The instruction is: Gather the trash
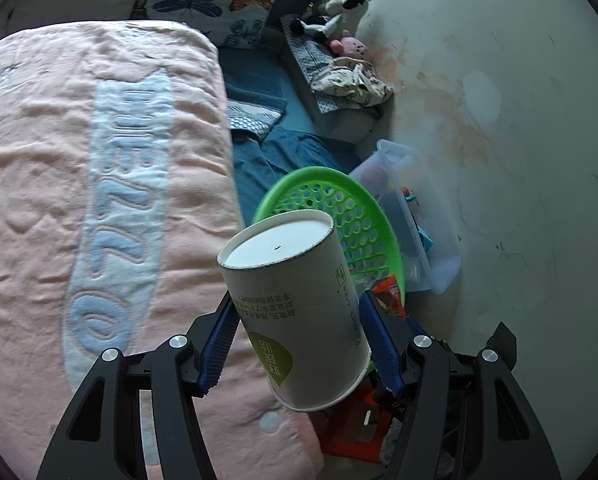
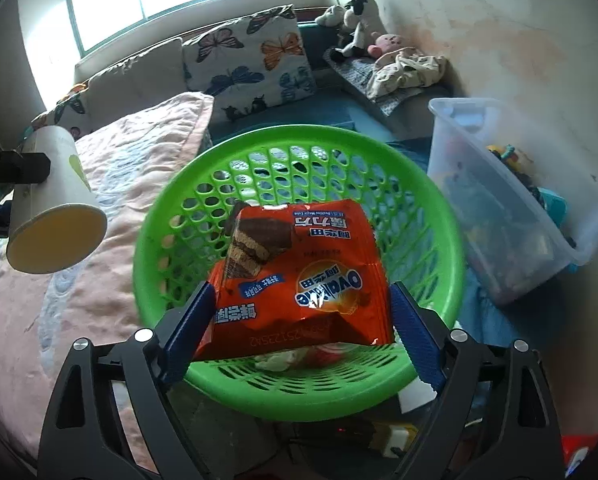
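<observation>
Crinkly orange foil snack wrapper (image 2: 295, 280), light and slippery, sits loose between the wide-open right hand-held gripper (image 2: 299, 320) over the green perforated plastic basket (image 2: 439, 240), while at nine o'clock the left hand-held gripper (image 1: 295, 336) clamps the crushable white paper cup (image 1: 295, 312) mid-wall

Both wrist views angled down; shared green basket (image 1: 363, 216)

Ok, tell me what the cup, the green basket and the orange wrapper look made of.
Cup: matte paper, by its rolled rim and printed wall.
Green basket: moulded plastic, slightly glossy, with a punched-hole lattice.
Orange wrapper: thin glossy film, probably foil-lined plastic; it creases and glints.
</observation>
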